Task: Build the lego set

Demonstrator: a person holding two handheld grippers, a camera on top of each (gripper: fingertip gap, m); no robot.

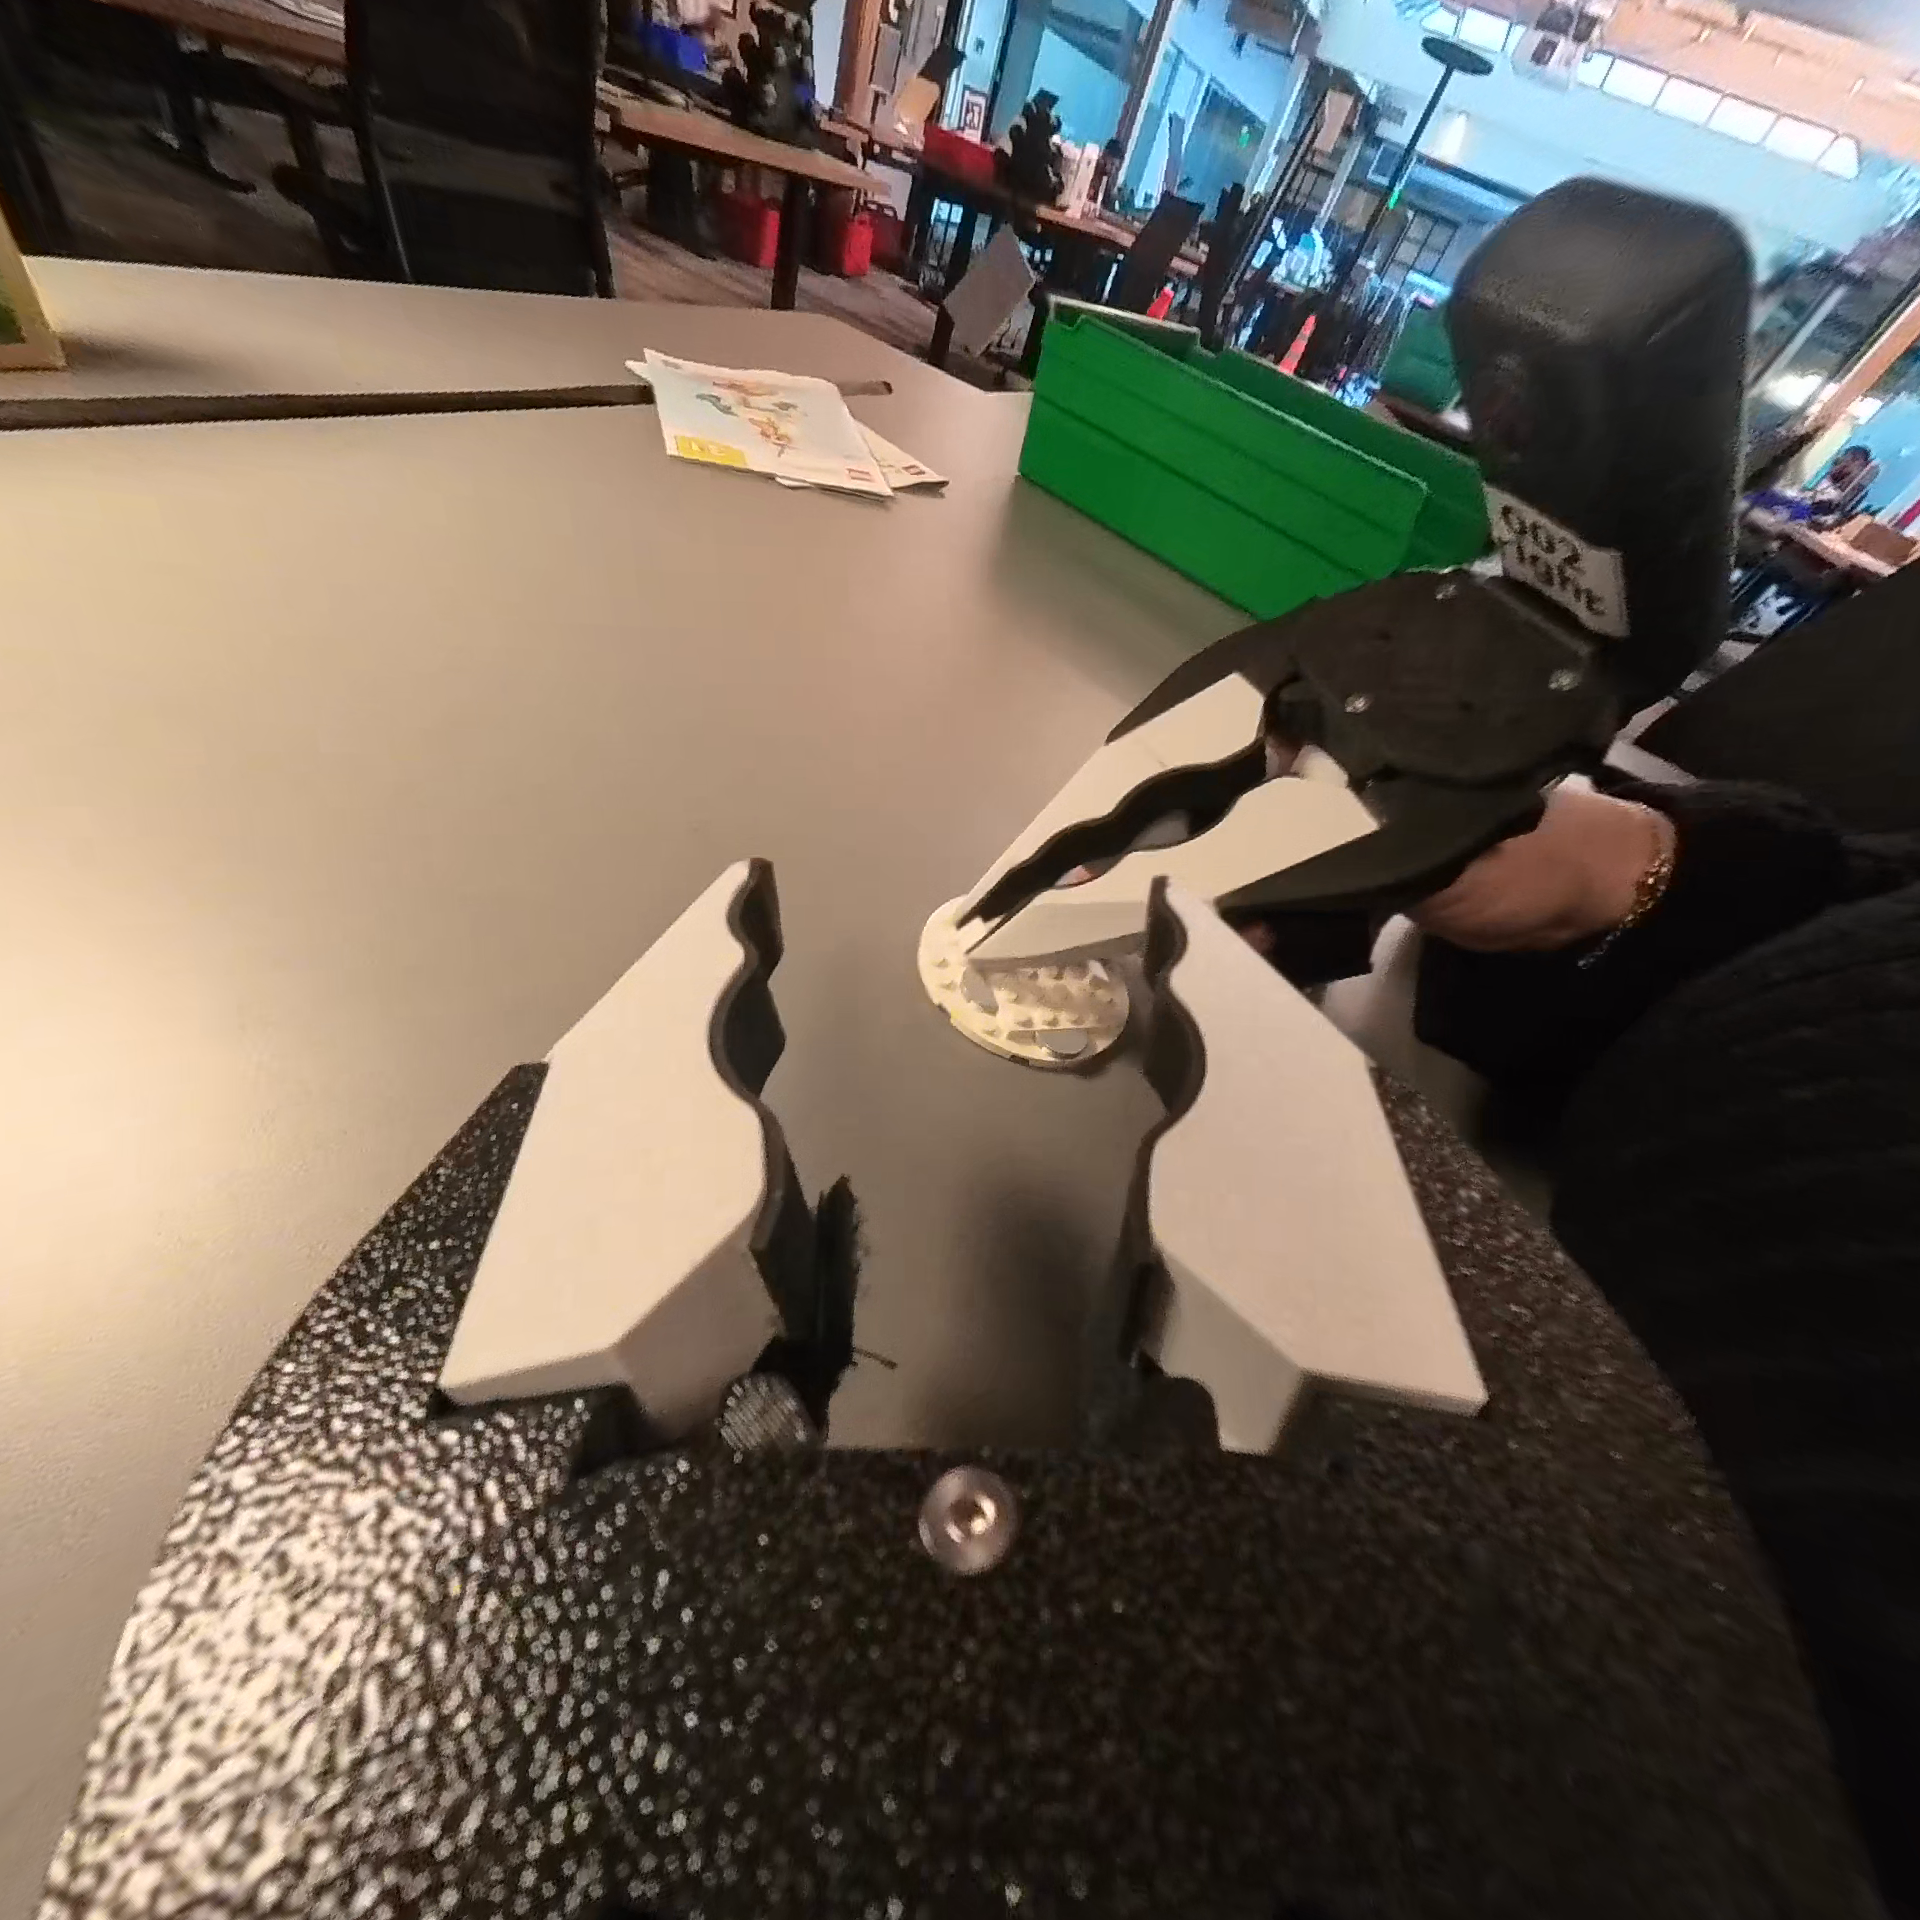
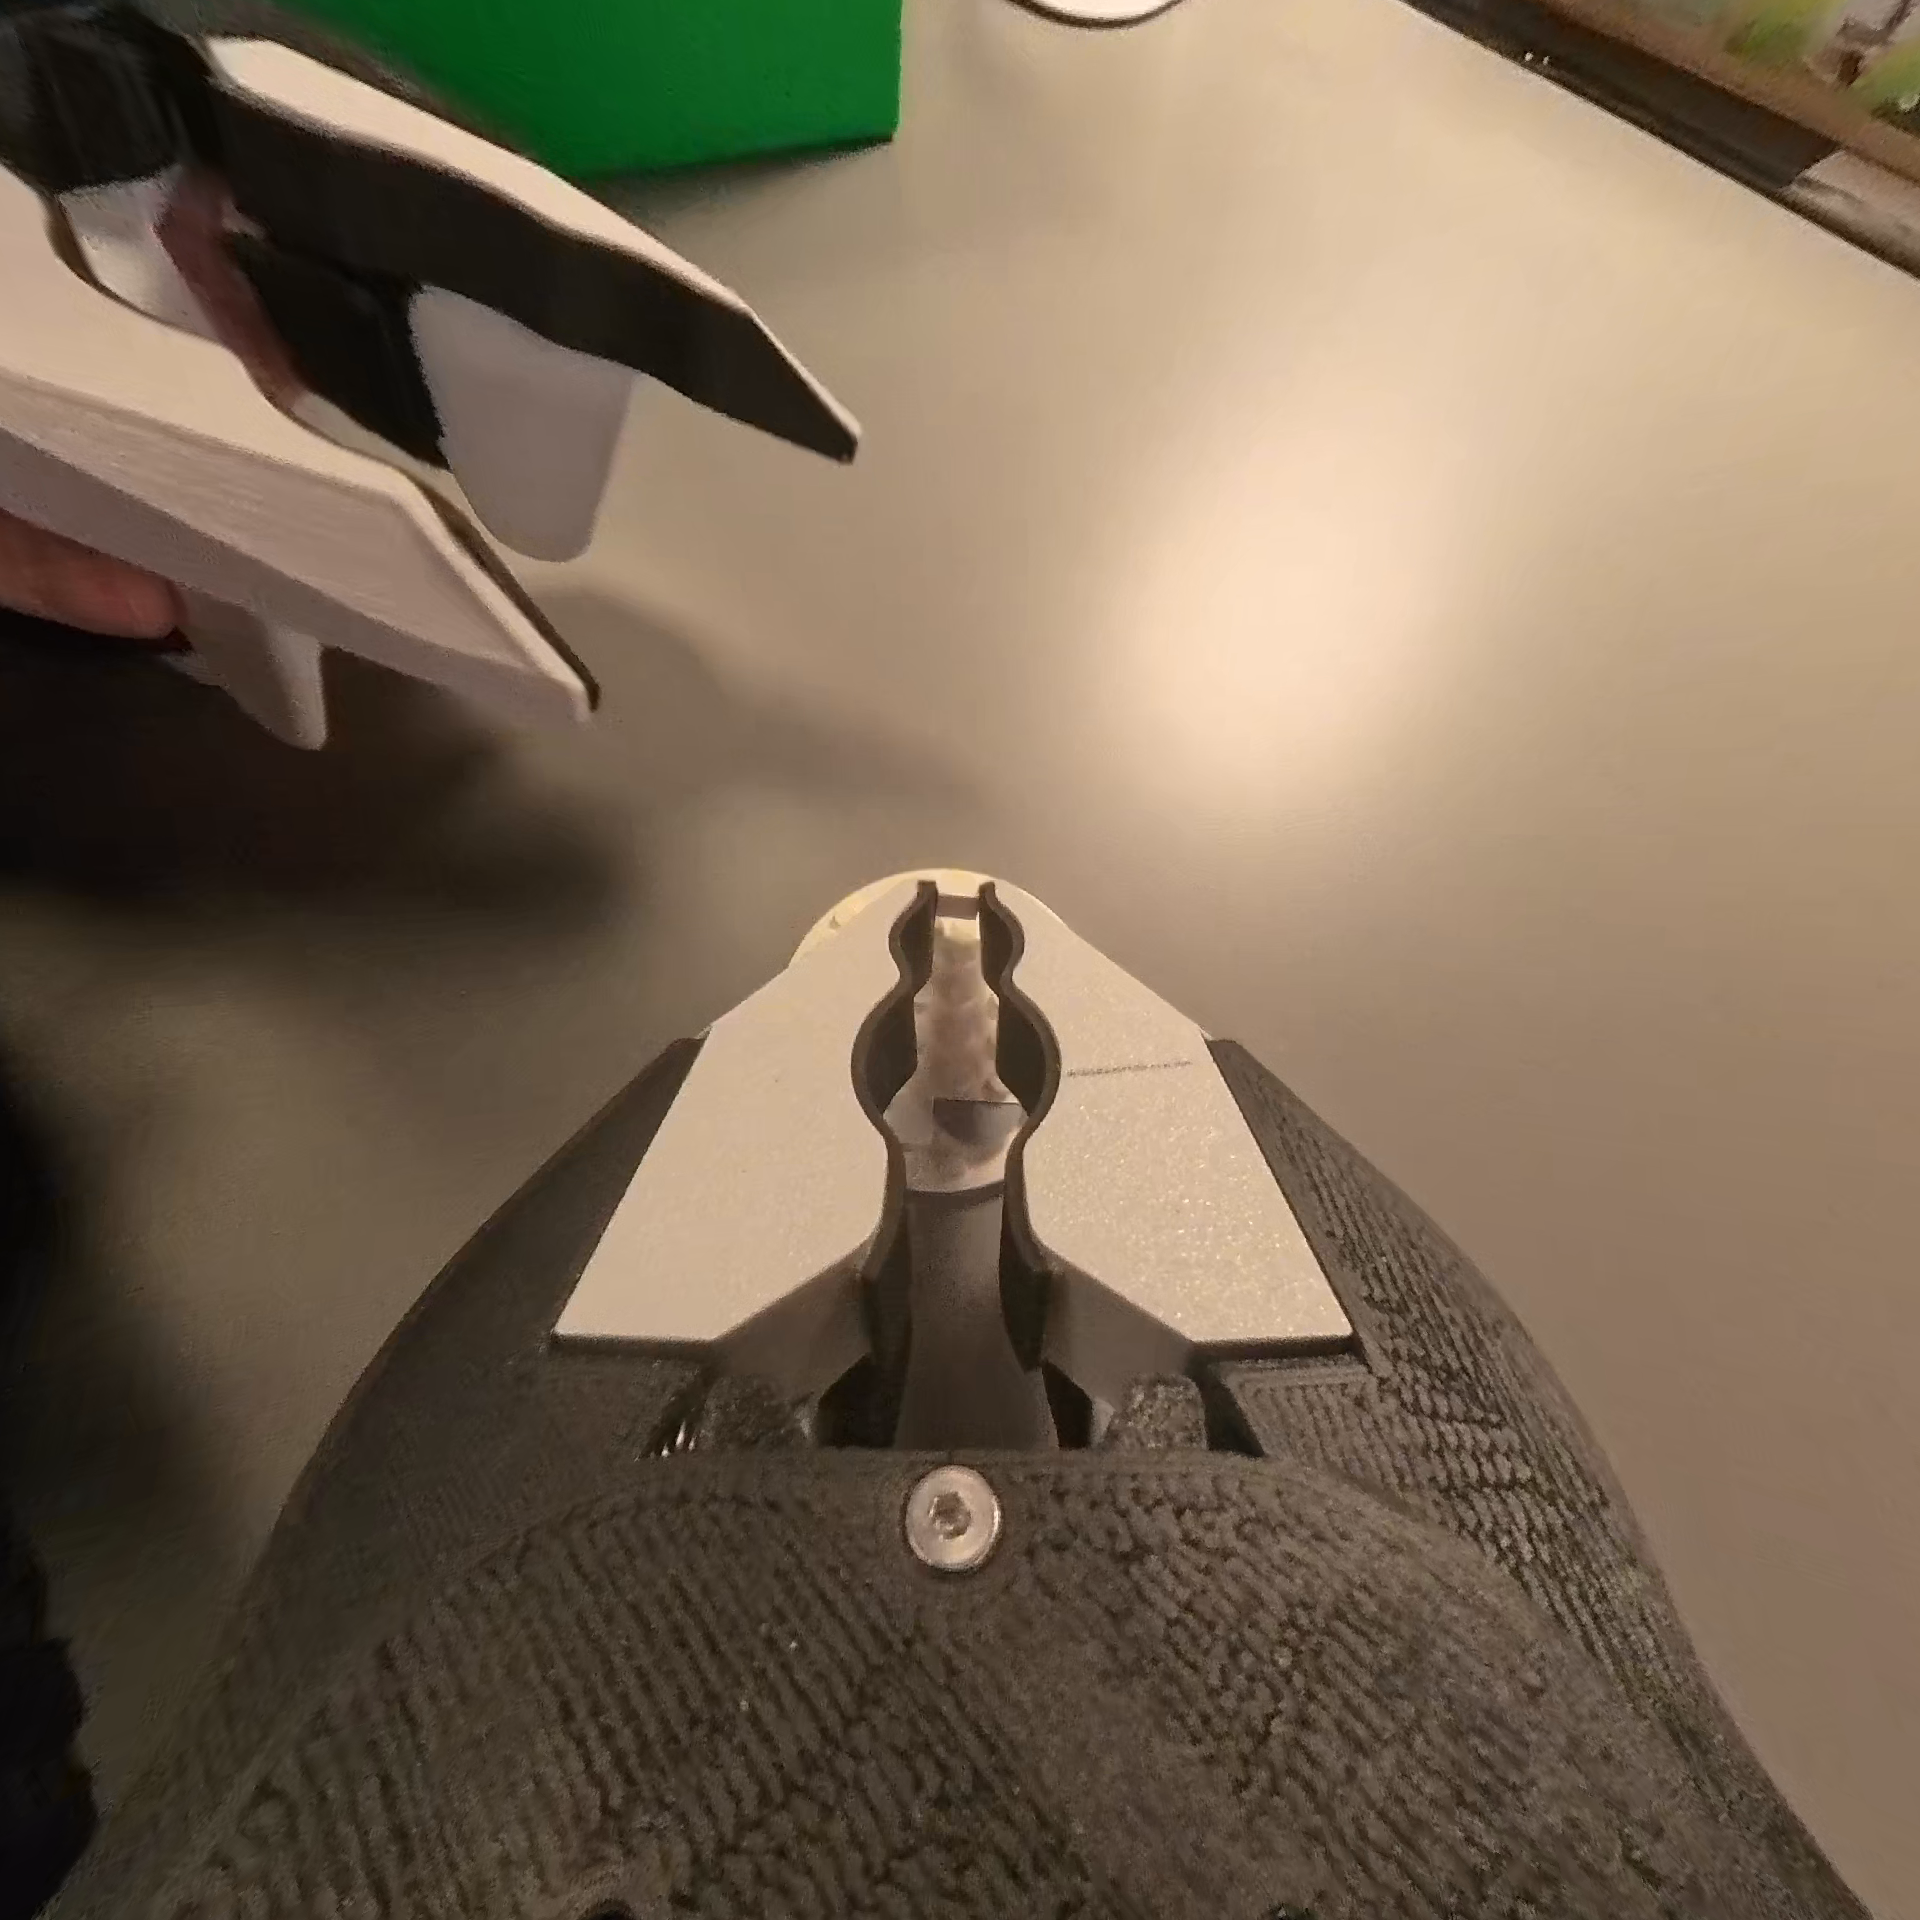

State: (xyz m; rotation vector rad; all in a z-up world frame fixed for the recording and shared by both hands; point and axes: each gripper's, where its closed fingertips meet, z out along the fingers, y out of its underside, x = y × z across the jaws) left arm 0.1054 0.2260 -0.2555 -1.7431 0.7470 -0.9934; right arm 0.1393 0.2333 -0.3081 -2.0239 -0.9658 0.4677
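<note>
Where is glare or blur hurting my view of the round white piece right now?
Right wrist view: warm glare on the table, the left gripper blurred, and the right gripper hiding most of the round white piece. Left wrist view: the piece is fairly sharp; only the background is soft.

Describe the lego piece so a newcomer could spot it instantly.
On the grey table, in front of the green bin, the right claw pinches a round white lego plate. It is the only studded disc; the booklets lie flat and far off.
</note>
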